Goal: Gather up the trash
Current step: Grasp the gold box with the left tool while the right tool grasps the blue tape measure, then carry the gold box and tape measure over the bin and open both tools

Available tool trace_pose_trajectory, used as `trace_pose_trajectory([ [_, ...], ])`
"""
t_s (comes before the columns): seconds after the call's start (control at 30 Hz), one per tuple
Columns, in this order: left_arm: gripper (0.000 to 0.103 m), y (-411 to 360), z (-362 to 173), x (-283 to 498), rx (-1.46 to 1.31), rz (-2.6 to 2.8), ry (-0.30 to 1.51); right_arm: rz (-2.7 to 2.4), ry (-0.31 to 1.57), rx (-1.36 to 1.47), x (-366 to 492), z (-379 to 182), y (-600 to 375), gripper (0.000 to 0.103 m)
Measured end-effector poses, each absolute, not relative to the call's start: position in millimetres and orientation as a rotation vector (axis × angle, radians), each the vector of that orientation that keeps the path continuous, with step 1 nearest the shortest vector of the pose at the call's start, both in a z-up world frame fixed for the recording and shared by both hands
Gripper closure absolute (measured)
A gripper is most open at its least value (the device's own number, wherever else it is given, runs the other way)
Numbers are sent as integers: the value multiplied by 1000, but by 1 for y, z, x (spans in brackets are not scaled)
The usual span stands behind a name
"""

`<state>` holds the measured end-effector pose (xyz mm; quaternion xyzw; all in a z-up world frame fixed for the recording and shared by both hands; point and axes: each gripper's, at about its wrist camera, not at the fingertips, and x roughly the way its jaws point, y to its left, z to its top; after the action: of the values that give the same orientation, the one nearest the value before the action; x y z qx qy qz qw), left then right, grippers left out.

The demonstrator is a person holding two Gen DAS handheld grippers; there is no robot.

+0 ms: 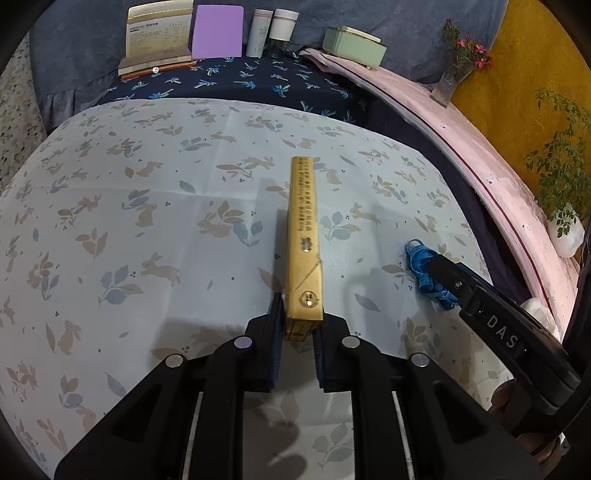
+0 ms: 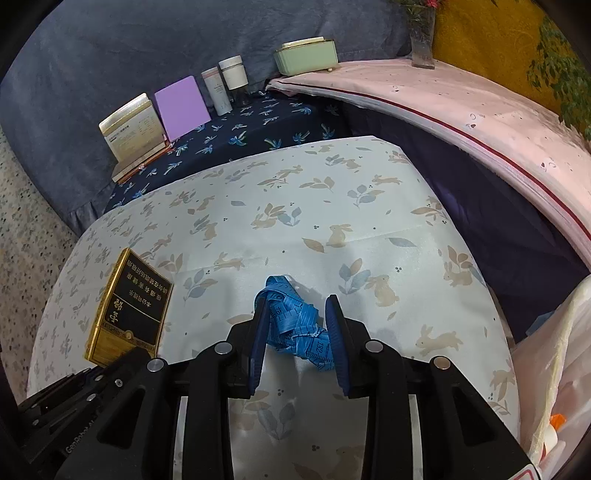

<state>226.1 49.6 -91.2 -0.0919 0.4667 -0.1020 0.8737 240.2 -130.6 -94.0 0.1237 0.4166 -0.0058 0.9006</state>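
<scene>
The left gripper (image 1: pixel 299 328) was clamped on the near end of a gold cigarette box (image 1: pixel 304 243), which stood on its narrow edge and ran from the jaws toward 12 o'clock over the rabbit-print cloth (image 1: pixel 147 206). In the right wrist view the same box (image 2: pixel 127 310) sat at 9 o'clock, showing its black face with gold lettering, tilted, its lower corner against the black tool body.

The right gripper (image 2: pixel 297 328) had its blue pads (image 2: pixel 258 332) apart on either side of a crumpled blue measuring tape (image 2: pixel 295 325); the tape lay between them on the cloth, touching or nearly touching both pads, though a firm pinch could not be confirmed. From the left wrist camera the tape (image 1: pixel 421 269) sat at 3 o'clock, at the tip of the right tool.

Toward 12 o'clock, on a dark blue leaf-print cloth (image 1: pixel 240 81), stood an open book (image 1: pixel 157 40), a purple card (image 1: pixel 218 31), two white tubes (image 1: pixel 271 31) and a pale green box (image 1: pixel 352 46). A glass vase with pink flowers (image 1: pixel 456 70) stood at 1 o'clock on a pink sheet (image 1: pixel 480 140). A translucent plastic bag (image 2: pixel 554 369) sat at 4 o'clock in the right wrist view.
</scene>
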Motion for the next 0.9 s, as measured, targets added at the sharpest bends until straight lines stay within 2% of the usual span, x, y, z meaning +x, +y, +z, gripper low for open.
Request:
trace_pose_trajectory([
  [0.33,91,48,-78,207,-182,-241,955,-31,872,270,215,-90,-134,88],
  [0.9,91,22,-40,133,-135,-337,914,-79,775,343,118,-45,-153,88],
])
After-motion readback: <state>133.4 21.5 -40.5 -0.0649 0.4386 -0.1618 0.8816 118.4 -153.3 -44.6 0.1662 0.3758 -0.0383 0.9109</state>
